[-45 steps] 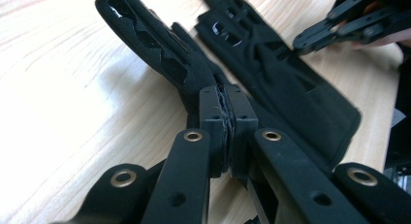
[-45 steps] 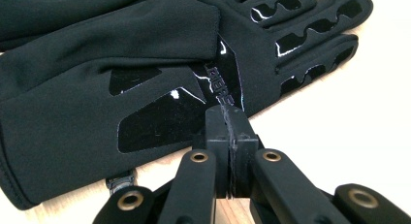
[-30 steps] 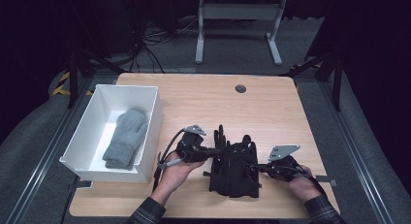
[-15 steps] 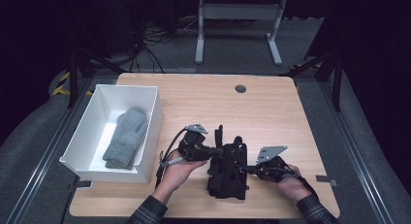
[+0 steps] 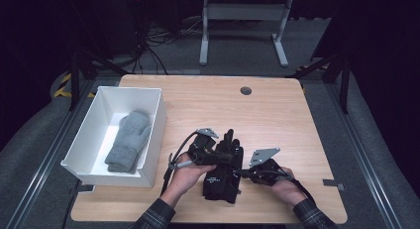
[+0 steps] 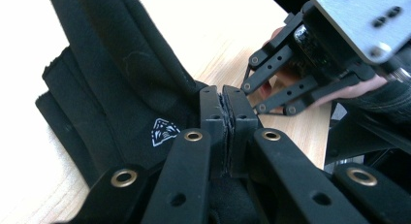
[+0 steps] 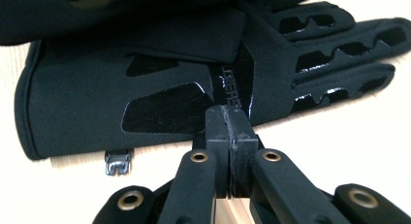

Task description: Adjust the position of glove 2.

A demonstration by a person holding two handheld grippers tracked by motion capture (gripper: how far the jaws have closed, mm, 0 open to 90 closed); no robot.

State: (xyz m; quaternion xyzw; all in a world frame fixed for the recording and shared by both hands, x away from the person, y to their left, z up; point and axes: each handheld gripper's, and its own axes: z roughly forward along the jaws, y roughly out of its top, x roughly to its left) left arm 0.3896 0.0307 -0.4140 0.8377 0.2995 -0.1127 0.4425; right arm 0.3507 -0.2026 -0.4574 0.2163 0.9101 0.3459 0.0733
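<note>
A pair of black gloves lies stacked near the table's front edge, fingers pointing away from me. My left gripper comes in from the left over the finger end and is shut, pinching black glove fabric at its tips. My right gripper reaches in from the right at the palm side. It is shut on a fold at the edge of the lower glove, whose shiny grip patches face its camera. The upper glove overlaps the lower one.
A white bin stands at the table's left with a grey mitten inside. The wooden table has a round cable hole at the back. A small clip hangs from the glove cuff.
My right gripper has moved left and the cuff end of the gloves has swung left with it. The left gripper and the glove fingertips have stayed put.
</note>
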